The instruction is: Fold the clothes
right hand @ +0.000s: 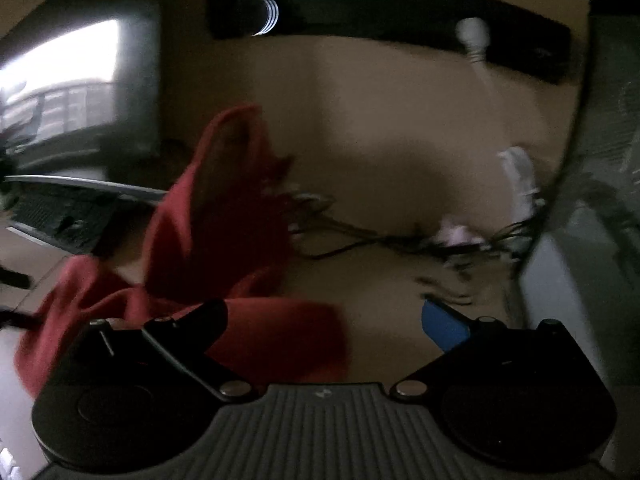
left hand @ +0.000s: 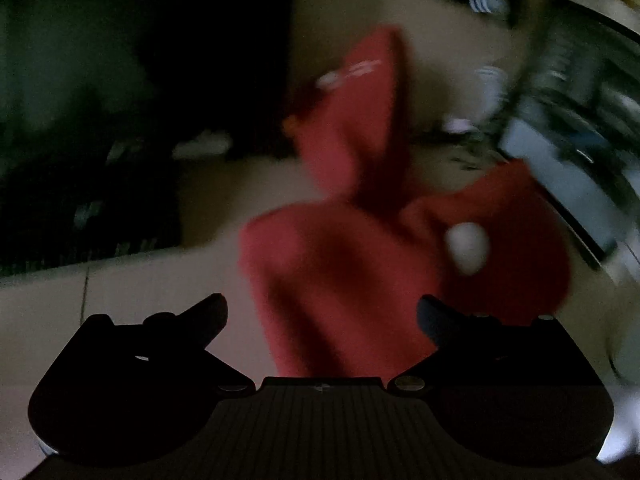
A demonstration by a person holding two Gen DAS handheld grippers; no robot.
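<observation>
Directly ahead of the left gripper, a crumpled red knit garment lay bunched on the pale beige floor, and that was the relation the next move hung on. Its nearest fold sat between the spread jaws, which held nothing; whether cloth touched either finger could not be told through the blur. From that fold the garment ran away from the gripper and a little to the right, with one long limb of cloth reaching up the view and a second lobe spreading to the right. From the right gripper the same garment lay to the left: the bulk of it showed behind and beside the black left finger, while the blue-padded right finger stood over bare floor. Those jaws were also wide apart and empty. By my reading the left gripper was the nearer and better lined up to pinch an edge, while the right would have needed to swing leftward first. A dark garment with white stripes lay well apart at the far side.
</observation>
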